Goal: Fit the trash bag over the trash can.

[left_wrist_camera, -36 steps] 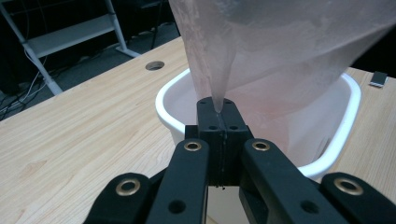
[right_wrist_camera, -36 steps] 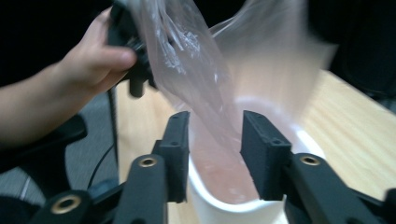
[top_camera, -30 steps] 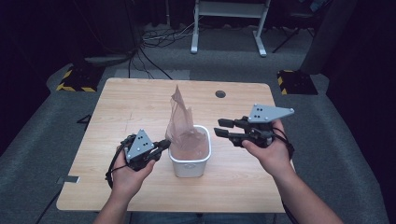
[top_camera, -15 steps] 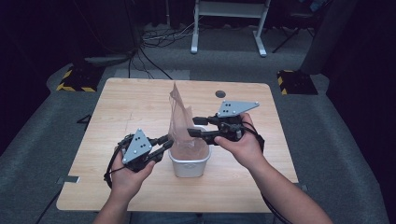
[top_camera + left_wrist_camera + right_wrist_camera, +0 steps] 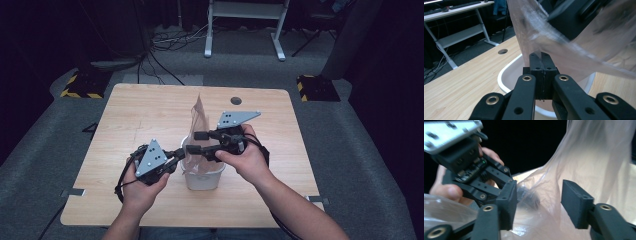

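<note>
Translucent pink bag (image 5: 199, 131) stands in white tub (image 5: 204, 179) mid-table. Left gripper (image 5: 176, 154) clamped on bag's edge at the rim. Right gripper (image 5: 196, 142) jaws apart around bag, just been closing, not pinching.

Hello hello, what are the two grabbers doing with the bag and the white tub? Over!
Left gripper shut on plastic bag at white tub rim. Right gripper open, jaws around the bag, just closing a little. Nothing blocking.

Lab, desk frame (image 5: 245, 22), floor cables (image 5: 170, 42)
</note>
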`<move>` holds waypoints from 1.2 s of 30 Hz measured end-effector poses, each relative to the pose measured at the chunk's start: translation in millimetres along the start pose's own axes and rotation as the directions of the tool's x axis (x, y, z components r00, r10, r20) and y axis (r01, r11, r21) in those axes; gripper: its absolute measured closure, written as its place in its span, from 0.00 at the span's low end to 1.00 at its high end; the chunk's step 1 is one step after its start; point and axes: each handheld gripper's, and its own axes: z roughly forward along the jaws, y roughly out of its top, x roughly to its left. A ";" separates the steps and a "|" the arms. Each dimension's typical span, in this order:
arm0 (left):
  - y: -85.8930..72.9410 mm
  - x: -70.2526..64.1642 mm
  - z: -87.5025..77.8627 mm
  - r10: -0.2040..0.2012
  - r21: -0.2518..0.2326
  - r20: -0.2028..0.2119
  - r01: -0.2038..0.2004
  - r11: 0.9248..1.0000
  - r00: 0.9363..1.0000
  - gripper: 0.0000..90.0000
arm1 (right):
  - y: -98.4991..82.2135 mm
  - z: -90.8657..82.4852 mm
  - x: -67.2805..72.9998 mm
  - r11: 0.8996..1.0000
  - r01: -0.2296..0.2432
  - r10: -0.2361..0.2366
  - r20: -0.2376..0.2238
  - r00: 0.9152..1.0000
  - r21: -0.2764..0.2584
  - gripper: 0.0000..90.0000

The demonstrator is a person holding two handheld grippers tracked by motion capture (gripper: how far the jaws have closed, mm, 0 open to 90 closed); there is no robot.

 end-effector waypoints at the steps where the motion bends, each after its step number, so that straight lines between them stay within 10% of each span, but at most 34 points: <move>1: -0.3 -0.1 0.2 -0.004 -0.003 0.000 0.004 1.000 1.000 1.00 | -1.3 1.1 -0.5 1.000 0.008 -0.008 0.005 1.000 0.012 0.73; 5: -4.3 4.6 -1.9 -0.019 0.009 -0.010 0.019 1.000 1.000 1.00 | -6.3 -2.3 -4.1 0.998 0.030 -0.033 0.064 0.997 0.053 1.00; 24: -8.4 8.5 -6.5 0.006 0.062 -0.021 -0.005 0.998 1.000 1.00 | -14.7 -79.0 -20.6 0.999 -0.018 0.027 0.207 0.978 -0.048 1.00; 28: -9.1 4.8 1.8 0.021 0.088 0.004 -0.022 0.996 1.000 1.00 | -11.0 -71.0 -14.2 0.999 0.000 0.007 0.192 0.981 -0.039 1.00; 32: -17.2 6.3 8.1 -0.003 0.133 0.028 0.000 0.991 1.000 0.96 | -30.5 -32.4 -20.2 0.994 -0.023 0.004 0.174 0.985 0.105 1.00; 36: -13.2 12.4 -8.5 -0.036 0.085 -0.015 0.037 0.996 0.999 0.69 | -34.9 -30.0 -24.3 0.996 -0.044 0.030 0.168 0.985 0.080 0.99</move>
